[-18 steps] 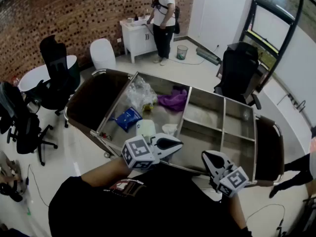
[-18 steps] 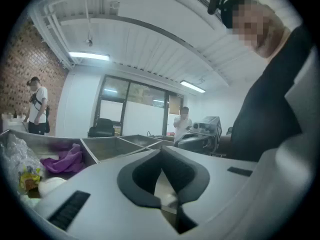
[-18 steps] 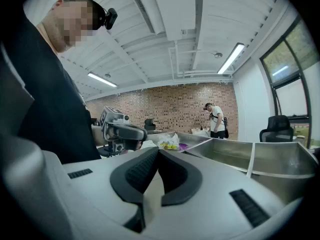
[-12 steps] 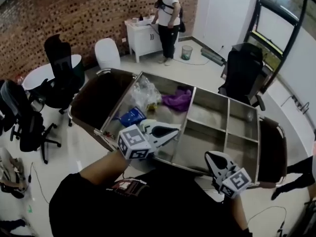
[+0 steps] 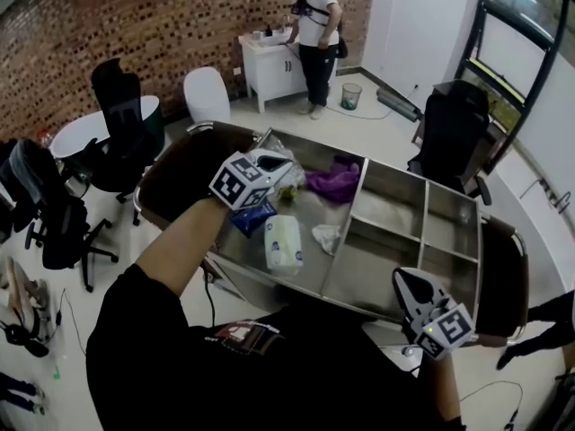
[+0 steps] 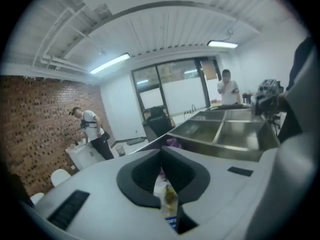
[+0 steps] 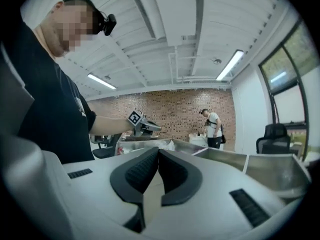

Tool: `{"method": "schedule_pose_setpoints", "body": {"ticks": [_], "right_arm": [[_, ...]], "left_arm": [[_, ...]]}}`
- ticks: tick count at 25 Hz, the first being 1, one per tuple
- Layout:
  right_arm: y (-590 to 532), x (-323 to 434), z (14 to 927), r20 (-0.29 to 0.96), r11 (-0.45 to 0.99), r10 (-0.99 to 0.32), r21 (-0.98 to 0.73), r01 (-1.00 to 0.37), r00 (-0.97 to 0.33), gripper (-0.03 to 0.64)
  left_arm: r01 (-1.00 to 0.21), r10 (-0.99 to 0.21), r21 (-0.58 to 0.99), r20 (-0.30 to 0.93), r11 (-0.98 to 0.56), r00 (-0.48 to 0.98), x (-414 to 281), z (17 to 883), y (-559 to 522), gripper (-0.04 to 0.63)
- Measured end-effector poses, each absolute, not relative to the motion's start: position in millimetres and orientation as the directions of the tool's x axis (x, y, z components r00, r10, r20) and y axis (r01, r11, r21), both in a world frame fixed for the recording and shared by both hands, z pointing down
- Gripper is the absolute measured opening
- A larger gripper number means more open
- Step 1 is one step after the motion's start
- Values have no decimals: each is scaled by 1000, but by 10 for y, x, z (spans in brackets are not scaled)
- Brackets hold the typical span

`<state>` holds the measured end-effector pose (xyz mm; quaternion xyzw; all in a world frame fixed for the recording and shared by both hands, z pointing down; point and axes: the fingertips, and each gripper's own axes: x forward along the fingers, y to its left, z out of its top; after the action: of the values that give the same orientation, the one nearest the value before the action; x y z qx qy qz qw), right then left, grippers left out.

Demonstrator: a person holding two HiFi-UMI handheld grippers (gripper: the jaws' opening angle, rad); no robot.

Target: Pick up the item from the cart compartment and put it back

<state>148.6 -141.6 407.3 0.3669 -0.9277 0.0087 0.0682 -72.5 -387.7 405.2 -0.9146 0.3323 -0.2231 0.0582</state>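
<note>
Holding your left gripper (image 5: 286, 162) over the far-left part of the cart (image 5: 386, 206), you have its jaws closed tip to tip with nothing between them. Your right gripper (image 5: 404, 284) sits at the cart's near right edge, also closed and empty.

The likeliest item to pick is the white pack (image 5: 283, 243). It lies flat on the floor of the left compartment (image 5: 314, 268), nearer to you than the left gripper and apart from it. I can't be sure you don't mean the blue packet (image 5: 254, 218), just under the gripper.

To do this step well:
- Open the jaws fully before you drop into the compartment.
- Come down straight over the item you choose.
- Close across the pack's narrow side, which should give a firmer hold than its length.
- Stay off the clear bag (image 5: 292, 182) beside the gripper, since loose film is likely to snag and drag.
- Leave the right gripper where it is, out of the way.

The head view alone shows the layout: the pack, the purple cloth (image 5: 334, 182) at the far side, and a crumpled white scrap (image 5: 328, 237) right of the pack. The left gripper view shows none of the pack. Through the slot behind its closed tips you see only clear film with something yellow, and a blue corner. The right gripper view shows the left gripper from the side, above the cart's rim.
</note>
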Motion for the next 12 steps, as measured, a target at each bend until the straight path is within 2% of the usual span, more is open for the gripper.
{"method": "schedule_pose_setpoints", "body": {"ticks": [1, 3, 5, 10, 12], "right_arm": [[-1454, 1477, 3971, 127, 728, -685, 75, -681, -718, -12], [-1529, 1450, 3799, 115, 725, -688, 121, -678, -716, -12], [-1582, 1418, 3696, 102, 724, -690, 132, -677, -717, -12], [-1573, 1351, 3685, 103, 728, -686, 124, -675, -721, -12], [-1561, 1359, 3730, 110, 727, -686, 125, -675, -719, -12]], "left_arm": [[-587, -646, -277, 417, -761, 640, -799, 4148, -4044, 2], [-591, -650, -299, 501, -749, 571, -893, 4345, -4333, 133], [-598, -633, -280, 562, -751, 532, -910, 4506, -4548, 208], [-668, -552, -129, 686, -733, 474, -832, 4898, -4831, 343], [-676, -521, -107, 727, -729, 447, -799, 5046, -4871, 371]]}}
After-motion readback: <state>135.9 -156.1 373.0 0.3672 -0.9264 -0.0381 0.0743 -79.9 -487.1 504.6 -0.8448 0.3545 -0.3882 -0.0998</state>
